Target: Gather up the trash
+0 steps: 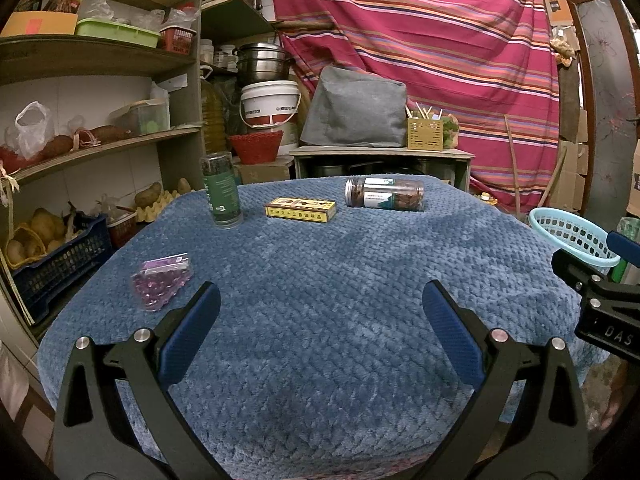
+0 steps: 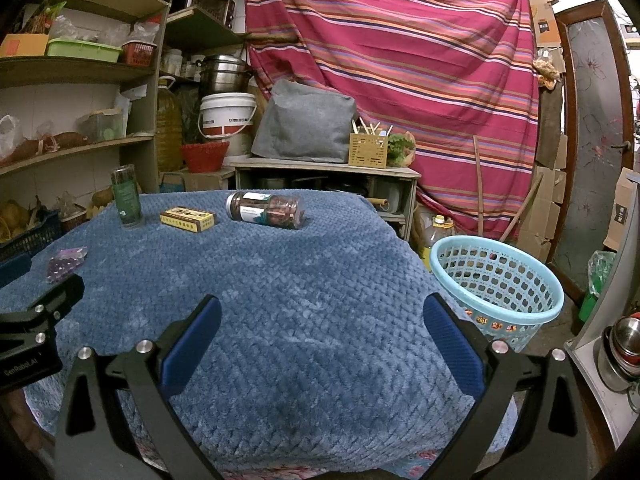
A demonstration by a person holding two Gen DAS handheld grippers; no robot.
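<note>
On the blue cloth-covered table [image 1: 340, 280] lie a purple bead packet [image 1: 162, 282] at the near left, an upright green-labelled jar [image 1: 221, 190], a yellow box [image 1: 300, 209] and a clear jar on its side [image 1: 385, 193] at the far end. They also show in the right wrist view: packet [image 2: 66, 263], green jar [image 2: 127, 196], box [image 2: 187, 219], lying jar [image 2: 266, 210]. A light blue basket [image 2: 496, 280] stands off the table's right edge. My left gripper [image 1: 320, 308] and right gripper [image 2: 320, 318] are open and empty over the near table.
Shelves with produce and containers [image 1: 80, 132] line the left. A low cabinet [image 1: 380, 160] with a grey bag and a white bucket [image 1: 270, 104] stands behind the table. A striped curtain [image 1: 420, 40] hangs at the back. Cardboard boxes [image 2: 544, 208] are stacked at the right.
</note>
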